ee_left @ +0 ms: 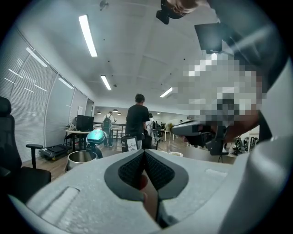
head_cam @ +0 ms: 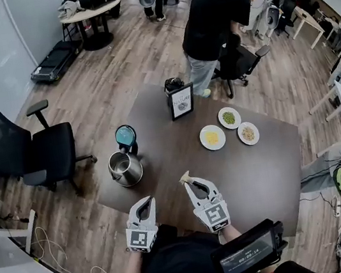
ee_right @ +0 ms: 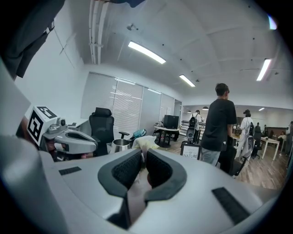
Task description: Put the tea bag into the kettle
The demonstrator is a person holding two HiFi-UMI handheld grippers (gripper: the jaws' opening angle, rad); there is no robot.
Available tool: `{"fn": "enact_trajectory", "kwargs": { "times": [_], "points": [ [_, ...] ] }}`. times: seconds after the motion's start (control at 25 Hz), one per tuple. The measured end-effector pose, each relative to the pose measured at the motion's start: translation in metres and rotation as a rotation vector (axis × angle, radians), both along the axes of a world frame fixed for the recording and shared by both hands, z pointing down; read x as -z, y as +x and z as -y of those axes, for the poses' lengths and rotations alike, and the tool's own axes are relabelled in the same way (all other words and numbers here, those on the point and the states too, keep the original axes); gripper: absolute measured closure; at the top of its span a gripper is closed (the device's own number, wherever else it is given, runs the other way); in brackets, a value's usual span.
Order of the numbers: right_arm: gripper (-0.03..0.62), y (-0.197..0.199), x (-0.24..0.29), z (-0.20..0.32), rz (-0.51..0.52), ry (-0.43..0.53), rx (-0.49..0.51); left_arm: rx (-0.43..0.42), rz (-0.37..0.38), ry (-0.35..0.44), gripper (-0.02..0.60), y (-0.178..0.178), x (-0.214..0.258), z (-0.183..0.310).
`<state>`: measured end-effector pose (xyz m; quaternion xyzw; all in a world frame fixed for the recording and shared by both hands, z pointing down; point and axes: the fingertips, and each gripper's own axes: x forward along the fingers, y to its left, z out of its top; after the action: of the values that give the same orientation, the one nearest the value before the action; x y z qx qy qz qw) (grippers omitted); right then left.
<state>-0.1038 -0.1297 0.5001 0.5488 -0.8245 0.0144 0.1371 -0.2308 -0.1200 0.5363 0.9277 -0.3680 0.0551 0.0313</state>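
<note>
Pale tea bag (ee_right: 142, 143) is pinched at the tips of the right gripper (ee_right: 143, 153). The jaws are drawn nearly together on it, and the bag sticks out past the pads. In the head view the bag (head_cam: 184, 177) is seen over the near part of the dark table (head_cam: 261, 176), well apart from the kettle (head_cam: 126, 168).

The steel kettle is set near the table's left edge. Its teal lid (head_cam: 125, 135) is flipped up and the mouth is uncovered. It is also seen beyond the bag in the right gripper view (ee_right: 121, 145).

The left gripper (head_cam: 148, 202) is held just beside the right gripper (head_cam: 189, 184), on its left. Its jaws (ee_left: 144, 153) are pressed together with nothing between them.

Farther back on the table a framed sign (head_cam: 182, 101) is stood upright. Three small plates are grouped to its right: yellow contents (head_cam: 212, 137), green (head_cam: 229, 117), beige (head_cam: 248, 133).

A person in a black shirt (head_cam: 214, 12) is stood beyond the table. A black office chair (head_cam: 37, 151) is placed left of it on the wood floor.
</note>
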Motion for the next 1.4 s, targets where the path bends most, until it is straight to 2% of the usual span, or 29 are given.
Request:
{"fn": "enact_trajectory", "kwargs": {
  "times": [0.2, 0.52, 0.68, 0.8, 1.16, 1.4],
  "points": [
    [0.556, -0.02, -0.009, -0.007, -0.001, -0.013, 0.043, 0.016, -0.008, -0.004, 0.578, -0.008, -0.007, -0.003],
    [0.556, -0.033, -0.003, -0.013, 0.006, 0.002, 0.057, -0.018, -0.029, 0.015, 0.578, -0.004, 0.006, -0.004],
    [0.556, -0.039, 0.007, 0.006, -0.011, 0.035, 0.079, -0.008, -0.051, 0.038, 0.578, -0.011, 0.013, 0.01],
    [0.556, -0.047, 0.002, 0.01, -0.006, 0.011, 0.098, 0.0, -0.061, 0.014, 0.578, -0.016, 0.014, 0.012],
    [0.556, -0.059, -0.006, 0.022, 0.001, -0.04, 0.159, 0.055, -0.044, -0.01, 0.578, -0.02, 0.008, 0.02],
    [0.556, -0.071, -0.014, 0.034, -0.001, -0.05, 0.191, 0.067, 0.01, 0.007, 0.578, -0.028, 0.001, 0.023]
  ]
}}
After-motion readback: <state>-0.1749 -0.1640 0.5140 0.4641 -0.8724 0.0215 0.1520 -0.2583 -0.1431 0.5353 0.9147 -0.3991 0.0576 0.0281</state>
